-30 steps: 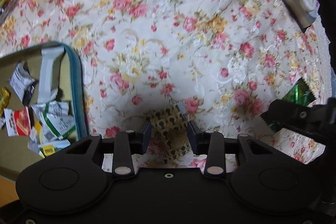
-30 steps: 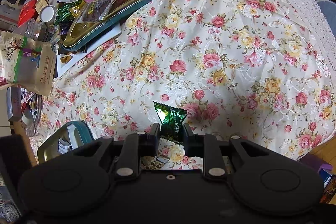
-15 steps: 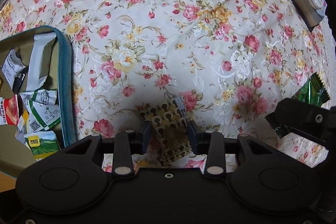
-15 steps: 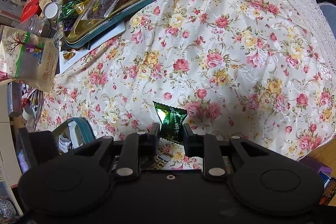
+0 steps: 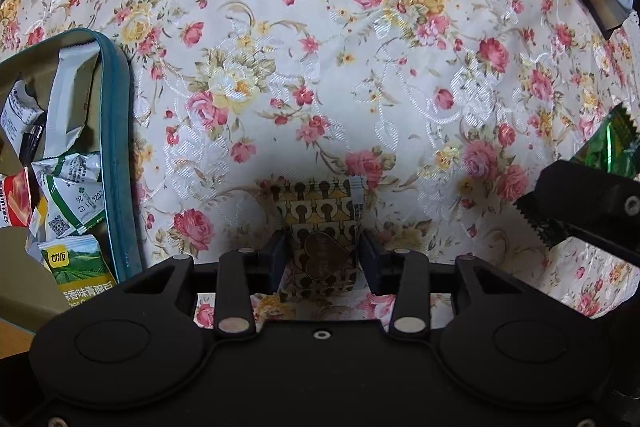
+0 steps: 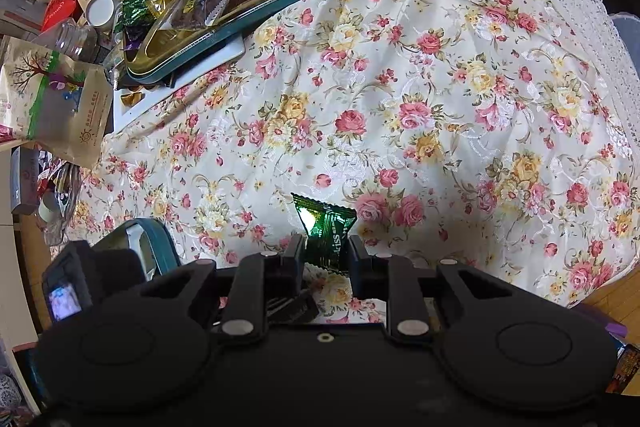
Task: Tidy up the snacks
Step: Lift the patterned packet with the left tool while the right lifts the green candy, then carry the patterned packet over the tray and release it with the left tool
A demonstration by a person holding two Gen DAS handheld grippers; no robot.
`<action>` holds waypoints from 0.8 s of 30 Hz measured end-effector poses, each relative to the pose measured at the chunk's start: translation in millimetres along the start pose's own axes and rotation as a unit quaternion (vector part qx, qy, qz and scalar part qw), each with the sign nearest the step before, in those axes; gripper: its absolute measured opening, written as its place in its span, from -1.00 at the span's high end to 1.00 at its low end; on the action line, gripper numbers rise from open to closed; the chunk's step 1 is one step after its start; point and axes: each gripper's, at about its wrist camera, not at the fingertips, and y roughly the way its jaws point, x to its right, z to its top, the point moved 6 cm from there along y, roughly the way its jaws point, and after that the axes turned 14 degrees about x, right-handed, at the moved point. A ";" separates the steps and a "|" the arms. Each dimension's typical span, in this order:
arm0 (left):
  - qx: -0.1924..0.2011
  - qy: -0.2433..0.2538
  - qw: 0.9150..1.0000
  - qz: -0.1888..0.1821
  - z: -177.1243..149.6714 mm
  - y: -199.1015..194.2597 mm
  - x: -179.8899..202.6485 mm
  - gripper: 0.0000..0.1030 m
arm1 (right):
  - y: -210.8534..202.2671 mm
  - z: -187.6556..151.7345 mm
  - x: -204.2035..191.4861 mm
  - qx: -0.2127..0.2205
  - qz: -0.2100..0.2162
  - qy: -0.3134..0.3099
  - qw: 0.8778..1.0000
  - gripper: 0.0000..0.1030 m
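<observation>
Directly between the fingers of the left gripper (image 5: 323, 259) lies a small yellow-and-brown patterned packet (image 5: 320, 227) with a heart mark, flat on the floral tablecloth (image 5: 360, 67). The jaws are opening and stand wide; a sliver of cloth shows on each side of the packet, so the pads flank it without pressing. Its long axis runs along the fingers, from near to far, with its far end poking out past the tips.

The right gripper (image 6: 323, 259) is clamped on a green foil candy (image 6: 324, 231), which stands up between the pads with its crimped top flaring above them. In the left wrist view that same gripper and its green wrapper sit at the right edge, near the left one.

Outward from there, the teal-rimmed tin (image 5: 116, 147) sits to the left of the left gripper, already holding several white, green and red sachets. From the right wrist view only a corner of it shows at lower left, beyond the left gripper's body. So the tin is nearer the left hand; the right would have to cross over to reach it. At the far left of the table a second teal tray (image 6: 256, 7), heaped with assorted snacks, lies well apart from both grippers.
</observation>
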 end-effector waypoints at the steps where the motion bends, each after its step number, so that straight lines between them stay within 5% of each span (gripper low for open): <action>1: 0.003 0.004 1.000 0.000 0.2 -0.7 0.6 0.10 | 0.0 -0.1 -0.4 0.000 0.000 -0.001 1.000 0.53; 13: 0.045 -0.009 0.998 -0.033 24.9 -36.6 -11.6 0.22 | -8.2 6.2 4.4 0.012 0.007 0.008 1.000 0.53; 24: 0.133 -0.019 0.991 -0.003 63.3 -92.9 -75.9 0.21 | -12.2 4.1 -13.5 0.017 0.018 -0.004 1.000 0.53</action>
